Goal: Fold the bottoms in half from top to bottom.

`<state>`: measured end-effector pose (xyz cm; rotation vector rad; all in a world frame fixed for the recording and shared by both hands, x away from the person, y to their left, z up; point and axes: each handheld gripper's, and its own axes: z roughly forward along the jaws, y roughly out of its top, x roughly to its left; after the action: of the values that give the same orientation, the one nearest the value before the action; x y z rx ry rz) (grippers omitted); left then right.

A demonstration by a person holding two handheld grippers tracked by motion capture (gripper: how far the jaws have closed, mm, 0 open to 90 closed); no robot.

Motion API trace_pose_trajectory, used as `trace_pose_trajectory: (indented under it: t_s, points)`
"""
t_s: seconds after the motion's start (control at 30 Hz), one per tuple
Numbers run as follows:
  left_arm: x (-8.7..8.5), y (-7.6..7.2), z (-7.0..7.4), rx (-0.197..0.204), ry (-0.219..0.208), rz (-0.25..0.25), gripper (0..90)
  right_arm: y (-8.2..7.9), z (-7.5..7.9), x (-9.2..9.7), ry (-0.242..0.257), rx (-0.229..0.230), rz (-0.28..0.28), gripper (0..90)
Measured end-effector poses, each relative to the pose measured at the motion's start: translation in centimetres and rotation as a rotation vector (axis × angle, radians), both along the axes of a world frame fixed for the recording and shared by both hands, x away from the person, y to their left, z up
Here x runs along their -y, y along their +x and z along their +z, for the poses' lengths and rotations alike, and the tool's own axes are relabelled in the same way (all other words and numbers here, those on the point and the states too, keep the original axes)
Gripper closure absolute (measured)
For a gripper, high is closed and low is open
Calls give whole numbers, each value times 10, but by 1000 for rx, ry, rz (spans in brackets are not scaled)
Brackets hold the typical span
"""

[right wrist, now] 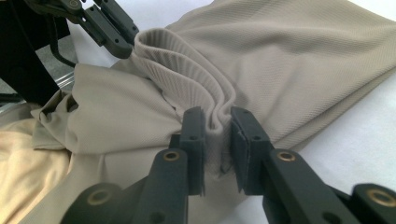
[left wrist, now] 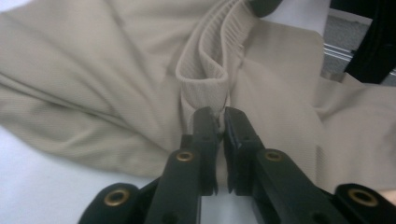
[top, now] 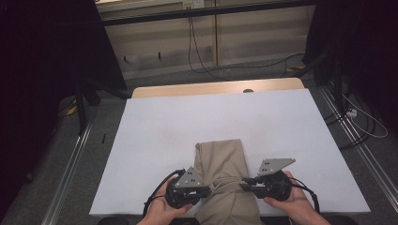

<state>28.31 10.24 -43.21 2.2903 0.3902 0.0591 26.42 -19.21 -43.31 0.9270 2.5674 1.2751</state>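
You are in the middle of folding the beige garment [top: 225, 164] on the white table [top: 155, 136].
It lies at the near edge; your left gripper [left wrist: 220, 119] and right gripper [right wrist: 217, 122] each pinch the ribbed band [right wrist: 187, 74]. Next, I think, lift both ends together, evenly.
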Motion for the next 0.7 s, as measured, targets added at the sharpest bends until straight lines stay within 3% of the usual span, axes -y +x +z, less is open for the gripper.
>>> trace_pose_trajectory:
  t_s: [0.27,0.3,0.37,0.43,0.47,0.5,0.57,0.63,0.67,0.7]
  points:
    - [-3,-10,0,-22,23,-49,862,-12,-1,-2,-18,-31,67,551]
    - [-4,-12,-1,-16,10,-56,859,-15,-1,-3,-19,-44,78,527]
    - [-8,-13,0,-43,1,-74,865,-18,0,-4,-25,-61,97,490]
    - [-9,-11,3,-31,-9,-65,826,-20,0,-5,-22,-62,111,454]
    - [-9,-10,4,-26,-15,-56,781,-19,1,-6,-16,-60,117,429]
    - [-12,-9,6,-17,-29,-32,662,-17,4,-4,-6,-51,91,379]
    - [-16,-4,8,-12,-53,10,642,-17,5,-2,0,-40,78,364]
    - [-19,6,9,-25,-81,89,510,-12,8,2,36,-26,52,355]
    - [-20,15,10,-22,-77,109,435,-9,10,4,48,-22,31,343]
    - [-21,21,11,-19,-68,101,417,-3,12,5,58,-14,12,339]
